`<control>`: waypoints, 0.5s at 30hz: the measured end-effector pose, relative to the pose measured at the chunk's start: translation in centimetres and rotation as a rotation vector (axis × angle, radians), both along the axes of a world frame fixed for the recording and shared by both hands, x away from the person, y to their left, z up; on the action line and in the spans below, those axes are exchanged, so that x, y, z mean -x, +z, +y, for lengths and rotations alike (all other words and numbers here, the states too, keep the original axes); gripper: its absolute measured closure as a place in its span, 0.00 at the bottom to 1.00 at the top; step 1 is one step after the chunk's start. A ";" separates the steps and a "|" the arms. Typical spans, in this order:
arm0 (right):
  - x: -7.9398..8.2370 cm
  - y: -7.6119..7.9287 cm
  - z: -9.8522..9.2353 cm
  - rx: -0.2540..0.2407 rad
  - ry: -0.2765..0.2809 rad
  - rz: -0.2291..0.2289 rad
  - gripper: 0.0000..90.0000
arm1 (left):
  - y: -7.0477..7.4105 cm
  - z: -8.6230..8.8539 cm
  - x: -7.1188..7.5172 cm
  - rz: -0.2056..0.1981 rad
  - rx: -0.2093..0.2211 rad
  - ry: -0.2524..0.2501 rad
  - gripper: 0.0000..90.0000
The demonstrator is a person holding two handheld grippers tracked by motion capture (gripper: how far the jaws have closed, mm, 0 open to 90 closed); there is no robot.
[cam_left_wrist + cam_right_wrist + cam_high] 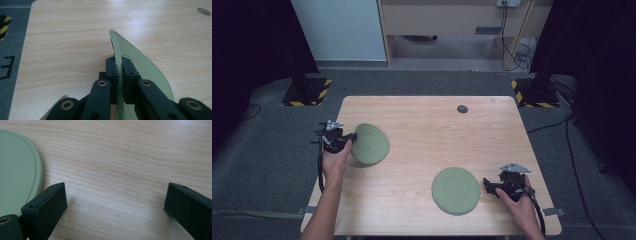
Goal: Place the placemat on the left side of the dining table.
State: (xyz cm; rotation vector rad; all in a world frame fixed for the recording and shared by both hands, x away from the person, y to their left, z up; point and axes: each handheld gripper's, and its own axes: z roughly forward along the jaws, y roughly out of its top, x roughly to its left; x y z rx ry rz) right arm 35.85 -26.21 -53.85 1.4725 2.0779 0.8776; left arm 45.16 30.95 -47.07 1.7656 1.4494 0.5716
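Observation:
My left gripper [348,140] is shut on the rim of a pale green plate [371,144] and holds it tilted above the left part of the table. In the left gripper view the two black pads [112,72] pinch the plate [142,65] edge-on. A second green plate [456,190] lies flat near the table's front edge. Just to its right rests my right gripper [487,186], open, with nothing between its jaws. In the right gripper view that plate's edge [17,170] lies beside one of the black fingers [47,207], with bare wood across the wide gap.
The light wooden table [427,125] has a small dark round spot [462,109] near its far edge. Grey carpet surrounds it, with stand bases marked in yellow and black [306,93] at the far corners and cables [562,125] on the floor to the right.

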 end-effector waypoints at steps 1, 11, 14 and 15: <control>0.0 0.0 0.0 0.000 0.000 0.000 0.05 | -0.1 0.1 -0.1 0.004 -0.009 -0.003 0.95; 0.0 0.0 0.0 0.000 0.000 0.000 0.05 | -0.9 0.8 -0.5 0.019 -0.026 0.020 0.95; 0.0 0.0 0.0 -0.001 0.000 0.000 0.05 | -1.0 1.0 -0.6 0.025 -0.031 0.021 0.95; 0.0 0.0 0.0 -0.001 0.002 0.000 0.05 | -1.1 1.0 -0.7 0.028 -0.034 0.022 0.95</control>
